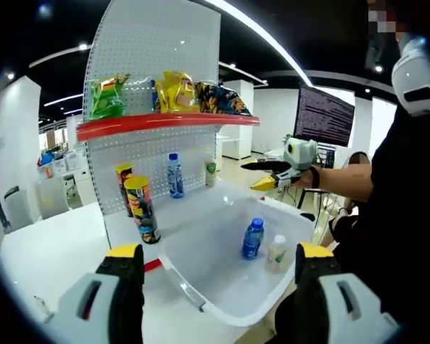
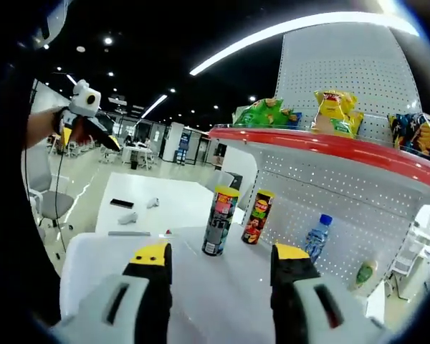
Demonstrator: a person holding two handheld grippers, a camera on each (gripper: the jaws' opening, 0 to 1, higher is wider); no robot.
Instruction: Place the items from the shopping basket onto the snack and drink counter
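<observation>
1. Left gripper view: the left gripper (image 1: 218,259) has its jaws spread wide with nothing between them, held over the near rim of the white shopping basket (image 1: 201,304).
2. In the basket: a blue bottle (image 1: 253,238) standing upright and, just beside it, a small pale bottle (image 1: 276,253). The right gripper view gives no look inside the basket.
3. Same view, beyond the basket: the right gripper (image 1: 261,175), held by a hand (image 1: 307,176), above the basket's far side. Its yellow-tipped jaws look parted and hold nothing.
4. Right gripper view: the right gripper's own jaws (image 2: 218,256) stand apart and empty, facing the white counter (image 2: 193,283).
5. On the counter, seen in both views: two tall snack cans, one dark with a yellow lid (image 2: 220,220) and one yellow and red (image 2: 258,216) close behind it; a water bottle with a blue cap (image 2: 317,237); a small green-labelled bottle (image 2: 364,274) further along.
6. Red upper shelf (image 2: 322,147): a green bag (image 2: 266,113), a yellow bag (image 2: 335,111) and a dark blue bag (image 2: 416,134), in front of the pegboard back panel (image 2: 344,61).
7. Right gripper view alone: the left gripper (image 2: 93,129) held high at far left, state not readable at that size; a white table (image 2: 150,193) behind with small dark and grey items on it.
8. Left gripper view alone: a dark wall screen (image 1: 324,116) behind the person.
</observation>
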